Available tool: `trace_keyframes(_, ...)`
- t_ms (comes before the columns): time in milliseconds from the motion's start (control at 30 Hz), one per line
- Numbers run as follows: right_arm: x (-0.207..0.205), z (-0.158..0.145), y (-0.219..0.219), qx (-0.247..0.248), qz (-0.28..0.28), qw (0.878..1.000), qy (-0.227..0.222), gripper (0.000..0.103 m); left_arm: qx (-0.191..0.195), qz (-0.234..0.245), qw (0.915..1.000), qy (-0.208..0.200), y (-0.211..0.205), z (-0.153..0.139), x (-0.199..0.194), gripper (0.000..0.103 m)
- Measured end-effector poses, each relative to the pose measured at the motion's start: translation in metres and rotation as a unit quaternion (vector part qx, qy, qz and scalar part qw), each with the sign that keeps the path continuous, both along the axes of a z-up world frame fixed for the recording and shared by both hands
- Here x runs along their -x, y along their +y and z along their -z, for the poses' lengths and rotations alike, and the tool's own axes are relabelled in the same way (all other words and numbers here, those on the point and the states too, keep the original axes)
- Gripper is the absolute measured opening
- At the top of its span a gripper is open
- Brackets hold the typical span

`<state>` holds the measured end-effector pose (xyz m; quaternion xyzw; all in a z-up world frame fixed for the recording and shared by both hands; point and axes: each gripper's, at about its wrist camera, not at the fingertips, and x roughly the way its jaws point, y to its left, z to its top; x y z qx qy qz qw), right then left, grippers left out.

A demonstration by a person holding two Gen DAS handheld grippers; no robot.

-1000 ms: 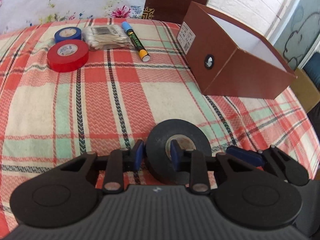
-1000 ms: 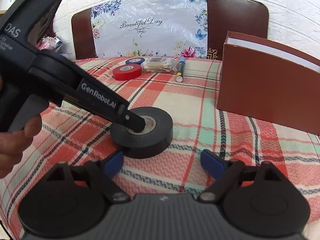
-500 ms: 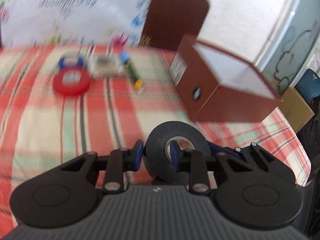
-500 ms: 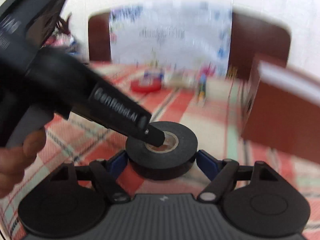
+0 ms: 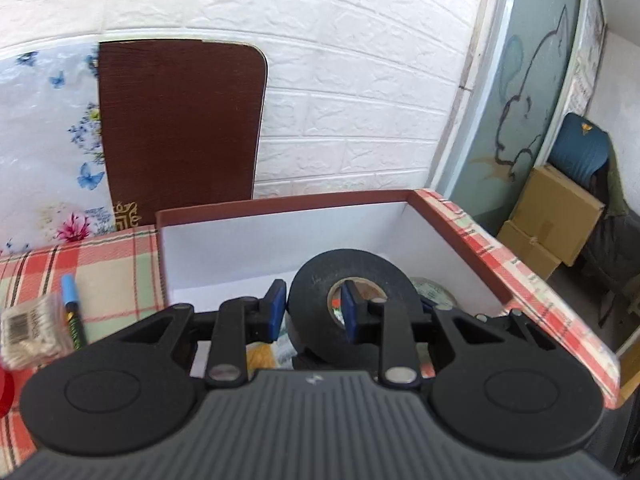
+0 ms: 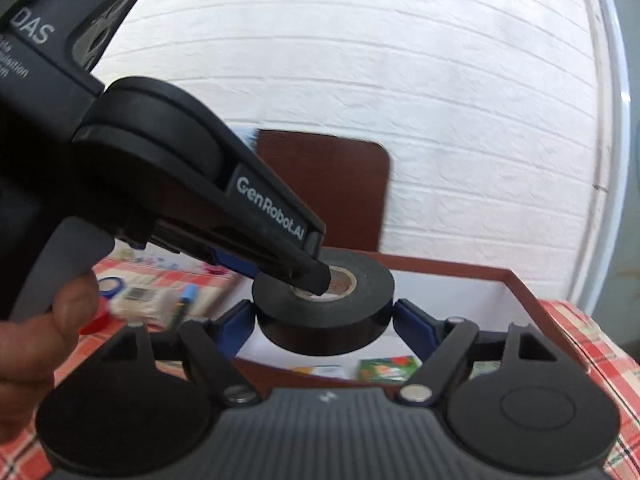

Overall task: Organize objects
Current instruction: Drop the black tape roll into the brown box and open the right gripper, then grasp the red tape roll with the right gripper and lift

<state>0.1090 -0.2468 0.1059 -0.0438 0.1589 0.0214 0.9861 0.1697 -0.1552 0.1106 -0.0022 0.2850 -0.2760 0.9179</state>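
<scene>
My left gripper (image 5: 310, 308) is shut on the black tape roll (image 5: 354, 300), one finger outside and one through its core, and holds it in the air over the open brown box (image 5: 280, 204). In the right wrist view the tape roll (image 6: 324, 320) hangs above the box's near wall (image 6: 320, 370), and the left gripper's fingers (image 6: 316, 276) clamp its wall. My right gripper (image 6: 324, 322) has its pads on either side of the roll with small gaps showing. The box has a white inside and holds small packets (image 6: 386, 368).
On the plaid cloth left of the box lie a blue marker (image 5: 72, 304), a pack of cotton swabs (image 5: 32, 328), a red tape roll (image 6: 96, 318) and a blue tape roll (image 6: 110, 286). A brown chair back (image 5: 180, 128) stands behind. Cardboard boxes (image 5: 552, 216) sit far right.
The left gripper has lifted the black tape roll off the cloth and carried it right, over the box. The right gripper has followed and its pads now flank the roll.
</scene>
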Motion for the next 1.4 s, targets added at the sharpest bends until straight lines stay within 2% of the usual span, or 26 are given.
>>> trace_keyframes(100, -0.025, 0.012, -0.009, -0.005, 0.013, 0.999, 0.029, 0.080, -0.010, -0.018, 0.9998, 0.004, -0.002, 0.001, -0.002, 0.036)
trace_keyframes(167, -0.022, 0.013, -0.012, -0.018, 0.011, 1.000, 0.018, 0.081, -0.001, -0.017, 0.9998, -0.004, 0.009, -0.001, 0.002, 0.043)
trace_keyframes(267, -0.008, 0.012, -0.015, -0.036, 0.013, 0.999, 0.005, 0.082, 0.000, -0.030, 0.9994, -0.017, 0.026, -0.006, 0.009, 0.043)
trace_keyframes(400, 0.011, 0.013, -0.018, -0.058, 0.029, 0.998, -0.013, 0.082, 0.025, -0.062, 0.9976, -0.017, 0.062, -0.007, 0.022, 0.045)
trace_keyframes(500, 0.019, 0.009, -0.015, -0.060, 0.028, 0.998, -0.022, 0.082, 0.025, -0.101, 0.9945, -0.006, 0.099, 0.003, 0.029, 0.047)
trace_keyframes(600, 0.034, 0.006, -0.002, -0.060, 0.022, 0.998, -0.022, 0.082, 0.016, -0.149, 0.9884, 0.024, 0.142, 0.022, 0.029, 0.047)
trace_keyframes(700, 0.049, 0.000, 0.019, -0.068, -0.014, 0.997, -0.030, 0.082, -0.006, -0.207, 0.9773, 0.042, 0.190, 0.046, 0.034, 0.047)
trace_keyframes(767, 0.050, -0.003, 0.040, -0.045, -0.055, 0.997, -0.038, 0.082, -0.037, -0.269, 0.9611, 0.053, 0.227, 0.065, 0.037, 0.047)
trace_keyframes(833, 0.060, 0.001, 0.069, -0.009, -0.103, 0.994, -0.038, 0.082, -0.043, -0.319, 0.9442, 0.069, 0.266, 0.084, 0.041, 0.047)
trace_keyframes(900, 0.056, 0.008, 0.098, 0.012, -0.151, 0.988, -0.012, 0.080, -0.064, -0.366, 0.9253, 0.075, 0.301, 0.100, 0.045, 0.047)
trace_keyframes(1000, 0.043, 0.024, 0.135, 0.030, -0.200, 0.979, 0.039, 0.069, -0.080, -0.388, 0.9179, 0.027, 0.329, 0.110, 0.056, 0.053)
trace_keyframes(1033, 0.033, 0.028, 0.146, 0.031, -0.207, 0.976, 0.055, 0.067, -0.080, -0.391, 0.9170, 0.013, 0.333, 0.113, 0.059, 0.058)
trace_keyframes(1100, 0.010, 0.034, 0.166, 0.023, -0.213, 0.973, 0.083, 0.067, -0.048, -0.381, 0.9233, 0.002, 0.339, 0.113, 0.063, 0.064)
trace_keyframes(1233, -0.046, 0.051, 0.211, 0.006, -0.225, 0.964, 0.144, 0.072, -0.033, -0.372, 0.9278, -0.004, 0.340, 0.115, 0.062, 0.065)
trace_keyframes(1400, -0.101, 0.076, 0.268, 0.033, -0.212, 0.961, 0.172, 0.074, -0.010, -0.371, 0.9287, -0.005, 0.346, 0.119, 0.062, 0.065)
